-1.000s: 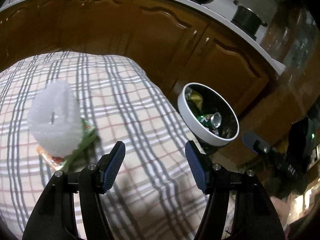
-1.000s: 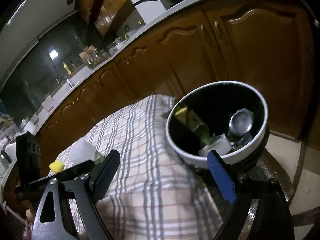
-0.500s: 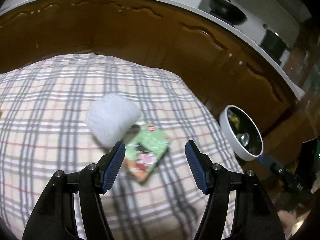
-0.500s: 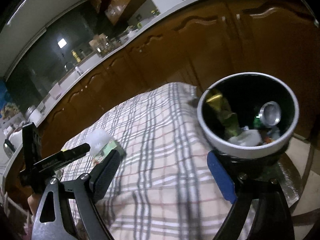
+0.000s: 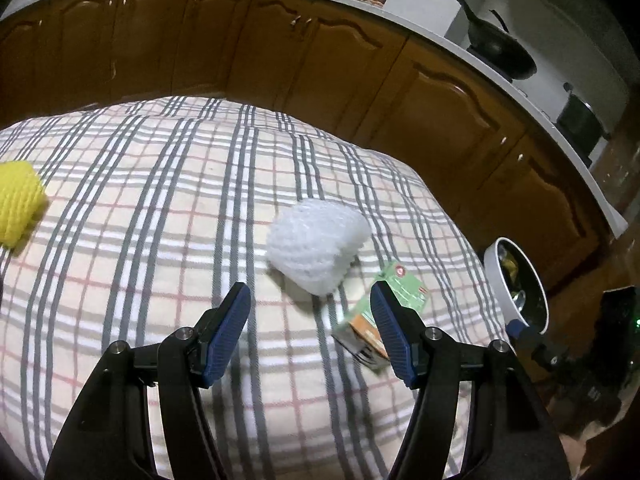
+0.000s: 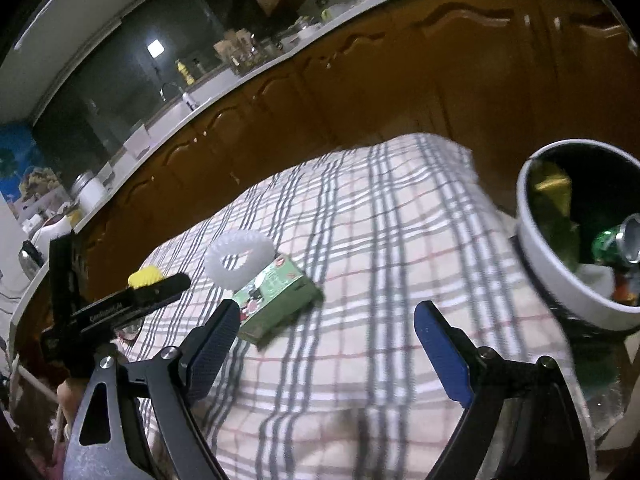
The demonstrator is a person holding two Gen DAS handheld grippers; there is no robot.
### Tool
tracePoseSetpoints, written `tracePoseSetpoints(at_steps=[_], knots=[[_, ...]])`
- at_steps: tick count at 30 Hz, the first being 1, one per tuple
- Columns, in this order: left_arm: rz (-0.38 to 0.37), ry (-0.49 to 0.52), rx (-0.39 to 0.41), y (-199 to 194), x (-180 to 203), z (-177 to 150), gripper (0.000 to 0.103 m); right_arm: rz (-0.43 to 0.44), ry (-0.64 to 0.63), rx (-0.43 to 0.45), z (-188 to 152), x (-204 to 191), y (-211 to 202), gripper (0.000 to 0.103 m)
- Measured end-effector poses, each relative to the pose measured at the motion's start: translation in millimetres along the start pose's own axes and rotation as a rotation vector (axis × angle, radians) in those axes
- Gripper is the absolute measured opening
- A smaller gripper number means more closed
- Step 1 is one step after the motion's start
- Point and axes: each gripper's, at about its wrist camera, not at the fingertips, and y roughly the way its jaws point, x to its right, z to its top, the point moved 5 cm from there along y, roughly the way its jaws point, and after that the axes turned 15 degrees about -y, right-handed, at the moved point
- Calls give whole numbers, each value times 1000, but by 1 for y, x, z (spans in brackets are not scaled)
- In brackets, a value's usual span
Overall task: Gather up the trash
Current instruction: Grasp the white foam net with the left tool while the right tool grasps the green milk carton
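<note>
Bench (image 5: 160, 208) carries a plaid cloth, beige with grey and red lines, slightly rumpled. Landmark: white foam net (image 5: 316, 246), sitting mid-bench. Green carton (image 5: 384, 304) lies flat just beside the net, on its bin side, touching or nearly so. Yellow foam net (image 5: 18, 208) sits well apart from the white one, at the far left edge of the left wrist view. Trash bin (image 6: 532, 240), white rim and dark inside, stands off the bench end beyond the carton; green can (image 6: 618, 240) and other scraps are inside.

Left claw (image 5: 310, 332) is spread wide, nothing between the pads, hovering short of the white net. Right claw (image 6: 328, 344) is also spread wide and empty, over the cloth near the carton.

Room: brown wooden cabinets (image 5: 280, 48) behind the bench, white countertop above, wok (image 5: 500, 52) on it. Dim light.
</note>
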Motion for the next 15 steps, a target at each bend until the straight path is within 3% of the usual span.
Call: tracePoseSetpoints(at_steps=[9,10,12,15], knots=[[33,68,-28,44,11,14,62,47,-13,-75,-6,-19,34,90],[37,76,-23,47,11,16,59,52,-18,-81,-7,-22,38,89],[40,80,-28,53,9,20,22,68,-26,-94,-8,-29,43,88],[34,51,-31,52,-1,25,16,125,-39,-127,-10,-43,56,77]])
